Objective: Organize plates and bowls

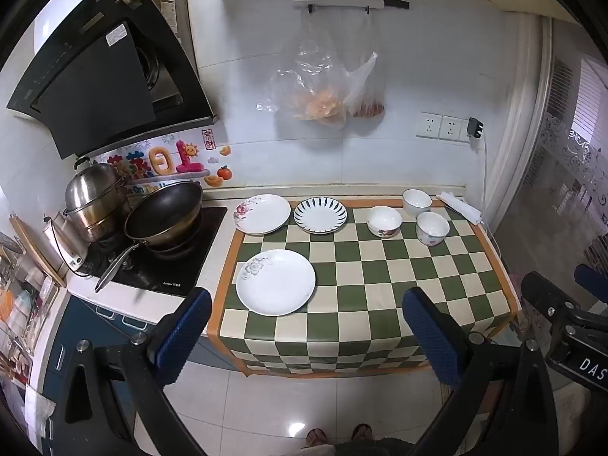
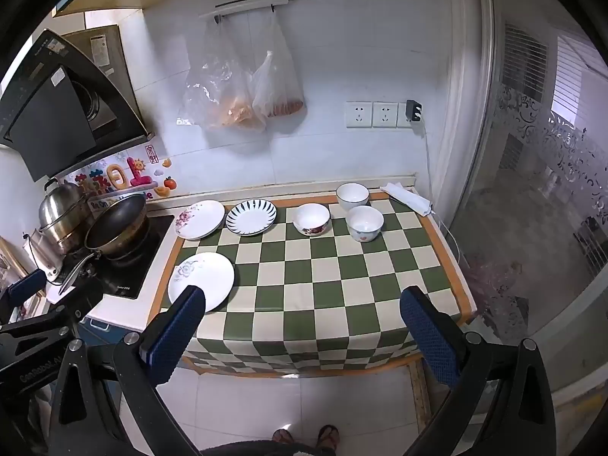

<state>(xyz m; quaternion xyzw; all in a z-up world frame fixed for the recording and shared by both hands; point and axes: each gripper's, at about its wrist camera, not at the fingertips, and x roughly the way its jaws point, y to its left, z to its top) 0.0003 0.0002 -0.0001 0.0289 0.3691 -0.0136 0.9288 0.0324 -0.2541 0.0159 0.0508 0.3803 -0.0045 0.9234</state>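
Both grippers' fingers [image 1: 186, 338] wide, empty; wok [image 1: 163, 216], steamer pot [image 1: 95, 197] left of plates [image 1: 275, 282].

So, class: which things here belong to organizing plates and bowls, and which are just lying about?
Job: three plates, grey-flower, pink-flower, striped; three bowls, plain, red-flowered, small-flowered.

Lying about: wok, steamer pot, hanging bags, folded cloth.

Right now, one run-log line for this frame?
stage: pre-grasp | left gripper: open, empty | right gripper: open, empty | checkered mat: three plates, three bowls, unstacked | contact: none
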